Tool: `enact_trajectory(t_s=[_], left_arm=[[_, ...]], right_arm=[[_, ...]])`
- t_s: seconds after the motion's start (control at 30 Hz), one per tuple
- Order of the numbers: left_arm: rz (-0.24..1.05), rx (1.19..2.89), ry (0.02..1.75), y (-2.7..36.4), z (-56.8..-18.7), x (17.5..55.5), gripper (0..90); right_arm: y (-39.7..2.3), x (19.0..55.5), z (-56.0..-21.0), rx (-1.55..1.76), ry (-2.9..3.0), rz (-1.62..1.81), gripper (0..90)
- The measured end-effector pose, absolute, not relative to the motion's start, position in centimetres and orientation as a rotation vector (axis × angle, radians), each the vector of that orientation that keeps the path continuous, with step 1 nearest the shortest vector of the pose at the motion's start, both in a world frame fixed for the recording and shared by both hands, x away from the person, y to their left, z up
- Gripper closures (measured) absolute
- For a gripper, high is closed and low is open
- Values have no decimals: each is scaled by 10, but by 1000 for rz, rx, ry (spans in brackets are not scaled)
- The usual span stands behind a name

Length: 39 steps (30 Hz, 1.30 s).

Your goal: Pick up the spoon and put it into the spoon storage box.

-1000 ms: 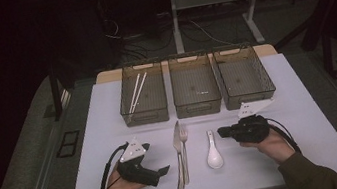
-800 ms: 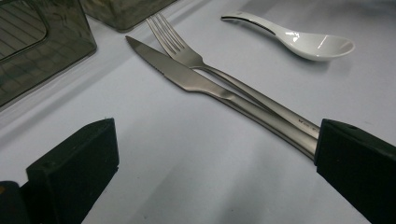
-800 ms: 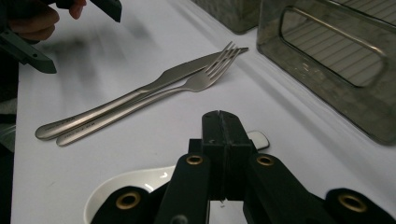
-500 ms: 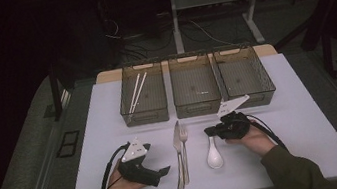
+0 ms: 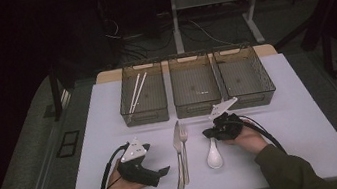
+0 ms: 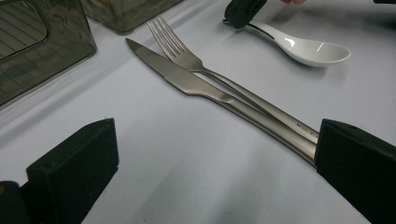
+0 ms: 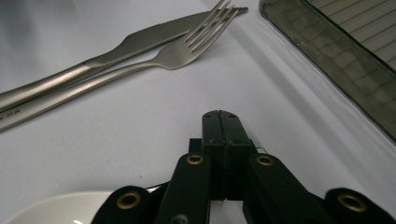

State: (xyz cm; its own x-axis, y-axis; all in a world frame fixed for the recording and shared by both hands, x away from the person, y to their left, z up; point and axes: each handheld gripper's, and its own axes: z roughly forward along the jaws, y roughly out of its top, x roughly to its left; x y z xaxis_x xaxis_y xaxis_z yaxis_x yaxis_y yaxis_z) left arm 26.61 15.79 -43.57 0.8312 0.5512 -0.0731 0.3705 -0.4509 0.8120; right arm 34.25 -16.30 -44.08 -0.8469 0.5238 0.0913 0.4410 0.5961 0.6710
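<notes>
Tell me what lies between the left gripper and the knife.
Nothing visible does. The left gripper sits open beside the knife, with only bare white table between them. The fork lies on the knife's far side.

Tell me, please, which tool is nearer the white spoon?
Right. The right tool is at the spoon handle's tip; the left tool rests beyond the knife and fork.

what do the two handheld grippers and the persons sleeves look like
Both are black pistol-shaped tools. The left gripper and the right gripper each carry a pale grey three-cornered plate on top and trail a black cable looping back toward the forearm. Their jaws end in blocky black pads; brass-coloured rivets show on the right gripper's linkage. The person wears dark olive long sleeves.
</notes>
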Motion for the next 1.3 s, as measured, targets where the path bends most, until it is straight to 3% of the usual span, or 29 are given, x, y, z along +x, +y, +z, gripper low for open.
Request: enact_trajectory(t_s=[1.3], left_arm=[[242,2087,667,158,-434,264,0]], right_arm=[[-230,291,-437,842,2792,983,898]])
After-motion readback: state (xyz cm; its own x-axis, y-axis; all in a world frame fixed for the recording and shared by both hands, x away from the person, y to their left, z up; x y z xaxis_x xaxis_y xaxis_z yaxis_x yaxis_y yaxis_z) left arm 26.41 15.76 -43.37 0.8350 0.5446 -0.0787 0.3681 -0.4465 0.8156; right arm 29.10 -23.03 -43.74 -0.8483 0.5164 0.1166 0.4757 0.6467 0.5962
